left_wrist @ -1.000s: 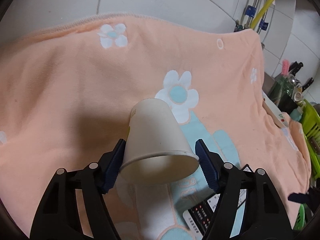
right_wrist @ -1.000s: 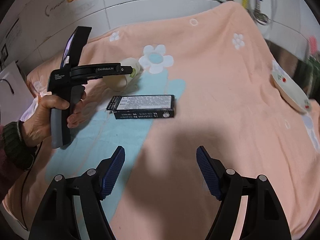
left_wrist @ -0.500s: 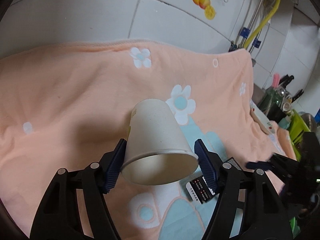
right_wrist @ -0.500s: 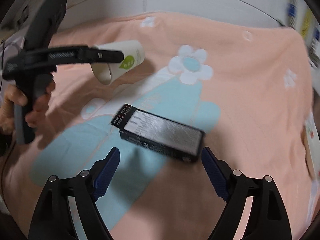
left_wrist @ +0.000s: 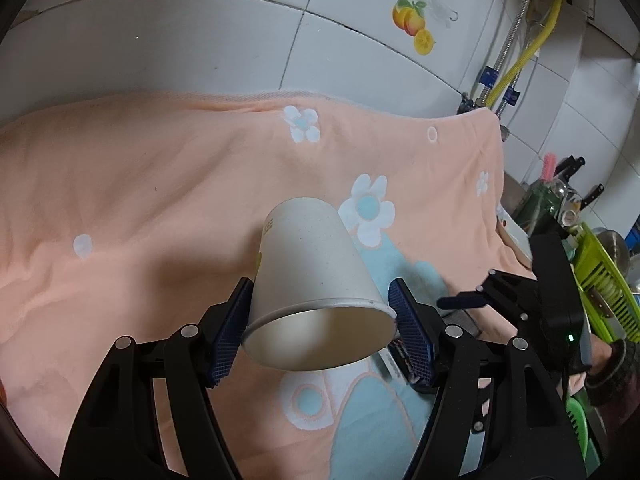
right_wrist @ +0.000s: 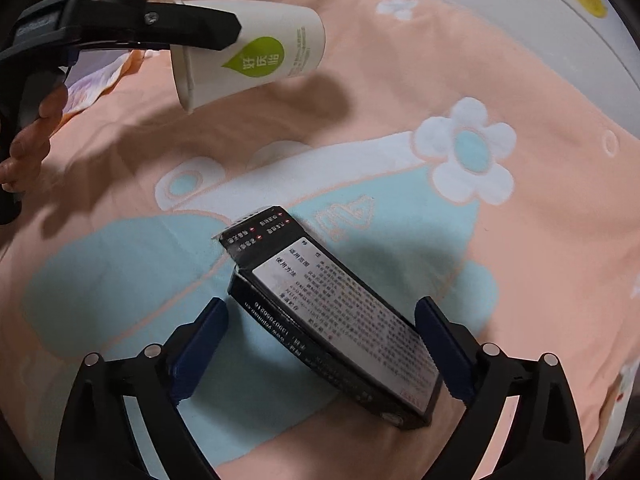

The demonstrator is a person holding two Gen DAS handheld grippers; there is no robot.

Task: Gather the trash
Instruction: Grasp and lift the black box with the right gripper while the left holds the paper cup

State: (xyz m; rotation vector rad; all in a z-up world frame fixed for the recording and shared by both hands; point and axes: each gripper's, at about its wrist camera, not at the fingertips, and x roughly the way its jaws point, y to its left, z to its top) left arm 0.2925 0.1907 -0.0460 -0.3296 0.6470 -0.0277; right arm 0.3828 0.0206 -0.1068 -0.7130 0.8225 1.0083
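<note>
My left gripper [left_wrist: 320, 284] is shut on a white paper cup [left_wrist: 312, 276], pads pressed on its sides near the rim, its mouth facing the camera. In the right wrist view the cup [right_wrist: 256, 60] hangs tilted above the blanket and shows a green leaf logo. A black box with a white printed label [right_wrist: 332, 312] lies slantwise on the blanket. My right gripper [right_wrist: 320, 304] points down over it. Its jaws are opening, with the box between them and neither pad pressing on it.
A peach blanket with white flowers and a light-blue patch [right_wrist: 400, 80] covers the surface. A white tiled wall [left_wrist: 200, 40] and a yellow hose [left_wrist: 532, 44] stand behind it. A green dish rack [left_wrist: 600, 280] is at the right. A hand [right_wrist: 28, 136] holds the left gripper.
The right gripper has come down over the black box, rolled, and widened its jaws until they straddle it. The left gripper has drawn back and up a little with the cup.
</note>
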